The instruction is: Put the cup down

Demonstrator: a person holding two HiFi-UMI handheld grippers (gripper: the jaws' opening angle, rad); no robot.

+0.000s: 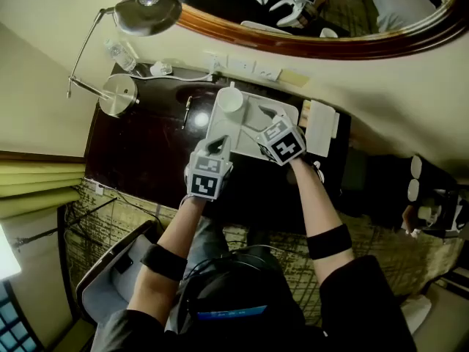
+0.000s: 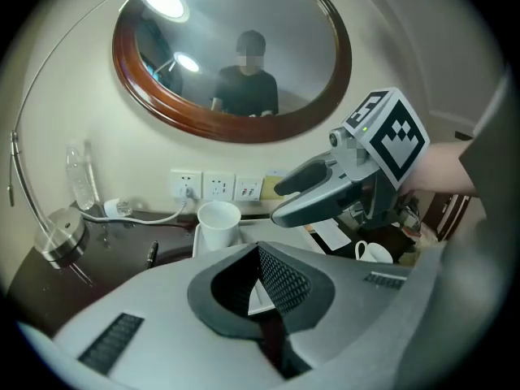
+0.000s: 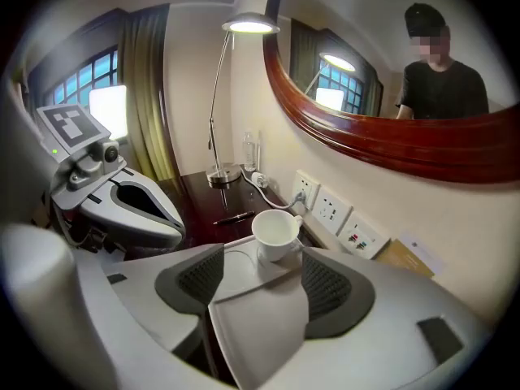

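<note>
The desk's (image 1: 139, 152) left half is mostly bare between the lamp base (image 1: 119, 94) at its far left corner and the tray (image 1: 245, 119); only a pen (image 1: 186, 112) lies there, near the tray's left edge; a cup (image 1: 230, 100) stands in the tray's far left corner; a cable (image 1: 187, 77) runs along the desk's far edge; papers (image 1: 320, 127) take up the right end.

The room was dim. A lit lamp (image 1: 149, 6) glared off the dark desk (image 1: 139, 152) just beyond the left gripper (image 1: 218, 145). Both gripper views bowed, their corners black.
</note>
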